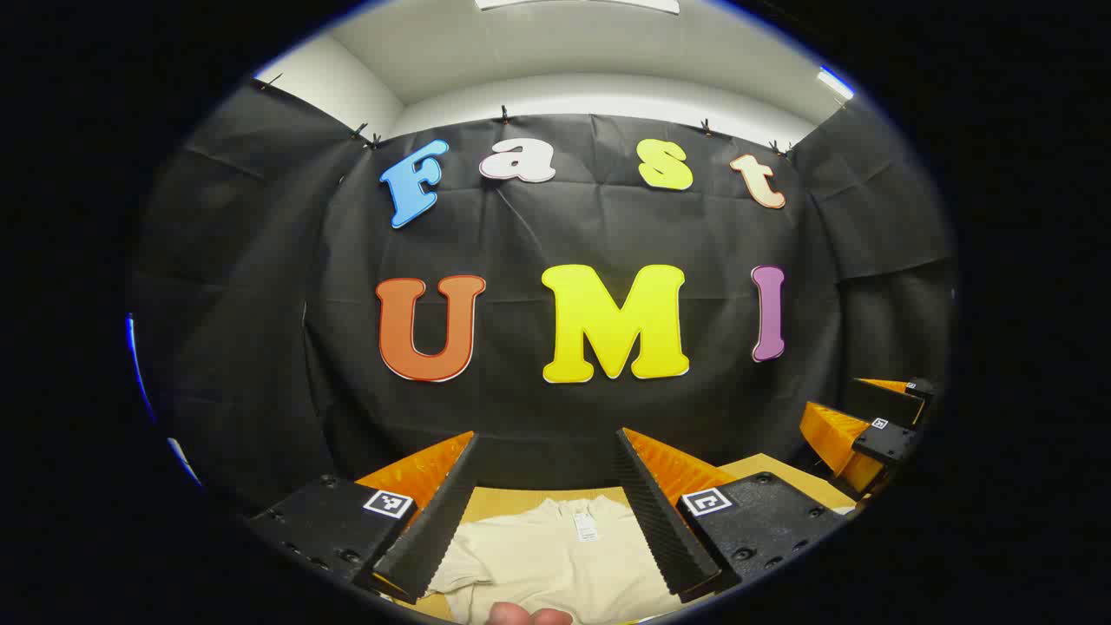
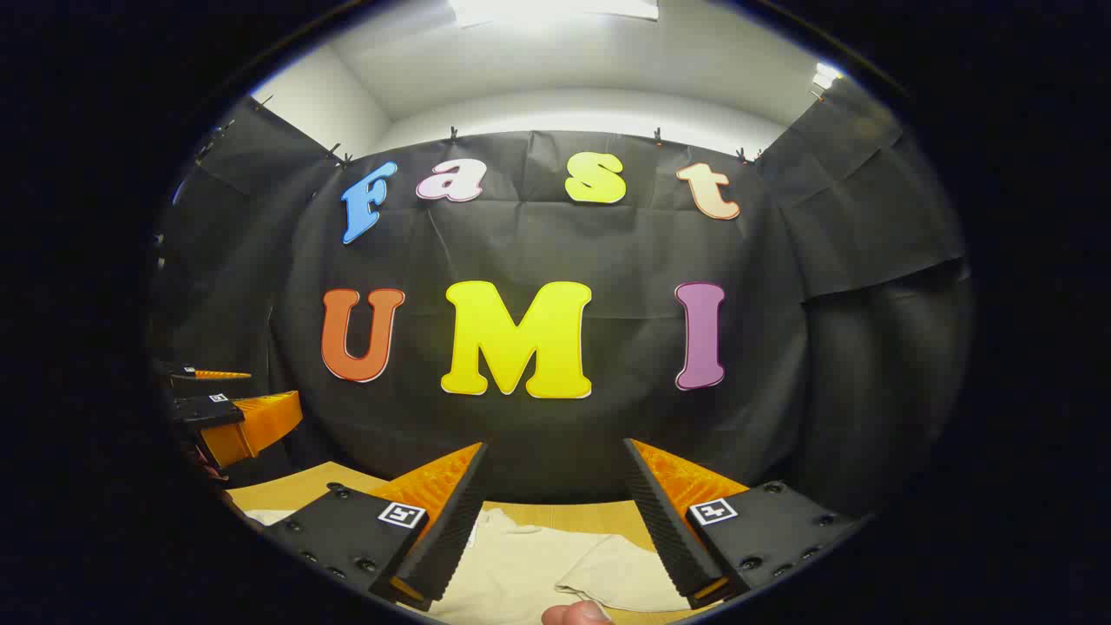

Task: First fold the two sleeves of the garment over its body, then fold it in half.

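A cream-coloured cotton garment (image 1: 555,555) is lying flat on a light wooden bench (image 1: 781,473), its neckline with a small white label (image 1: 586,526) turned toward the far edge of the bench, where the black cloth wall is hanging.

In the left gripper view, the left claw (image 1: 555,521) is being held released above the garment, its two ribbed fingers (image 1: 664,516) spread wide apart, with nothing being gripped between them. The collar and upper body of the garment are being framed between these fingers. A fingertip of the person's hand (image 1: 528,615) is showing at the bottom edge. The right claw (image 1: 868,434) is being seen off to the right, raised above the right edge of the bench.

In the right gripper view, the right claw (image 2: 555,521) is likewise being held released, its fingers (image 2: 668,521) spread wide over the garment (image 2: 521,564), nothing being touched. A short sleeve (image 2: 625,573) is lying folded in over the cloth toward the right side. Bare bench (image 2: 286,490) is showing at the left, where the left claw (image 2: 234,417) is being held above it. A thumb tip (image 2: 577,614) is showing at the bottom edge.
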`<state>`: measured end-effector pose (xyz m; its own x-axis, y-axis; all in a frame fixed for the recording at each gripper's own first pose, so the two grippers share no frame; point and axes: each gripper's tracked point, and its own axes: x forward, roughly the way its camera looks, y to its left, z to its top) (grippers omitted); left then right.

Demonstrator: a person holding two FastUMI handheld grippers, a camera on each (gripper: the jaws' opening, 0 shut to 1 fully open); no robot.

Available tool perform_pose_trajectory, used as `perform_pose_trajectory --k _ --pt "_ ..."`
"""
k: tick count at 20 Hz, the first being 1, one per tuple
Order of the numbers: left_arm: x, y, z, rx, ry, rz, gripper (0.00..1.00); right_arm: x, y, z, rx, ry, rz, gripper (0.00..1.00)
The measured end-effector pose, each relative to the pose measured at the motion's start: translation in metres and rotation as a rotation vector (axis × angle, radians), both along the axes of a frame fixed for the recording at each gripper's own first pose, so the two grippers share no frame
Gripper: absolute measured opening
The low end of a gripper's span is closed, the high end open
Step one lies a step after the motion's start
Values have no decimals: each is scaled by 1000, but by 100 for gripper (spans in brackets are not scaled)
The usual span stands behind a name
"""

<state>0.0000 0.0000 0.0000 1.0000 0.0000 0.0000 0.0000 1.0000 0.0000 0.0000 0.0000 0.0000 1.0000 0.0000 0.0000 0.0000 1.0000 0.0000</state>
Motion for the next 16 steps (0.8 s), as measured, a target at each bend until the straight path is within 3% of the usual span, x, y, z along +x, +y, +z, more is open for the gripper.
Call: perform_pose_trajectory --k 9,16 --pt "0 -3 -9 0 37 5 96 3 -10 -3 20 20 -6 92" --pt "-2 -16 -14 -8 38 -20 96 -5 -40 -12 13 44 -66 94"
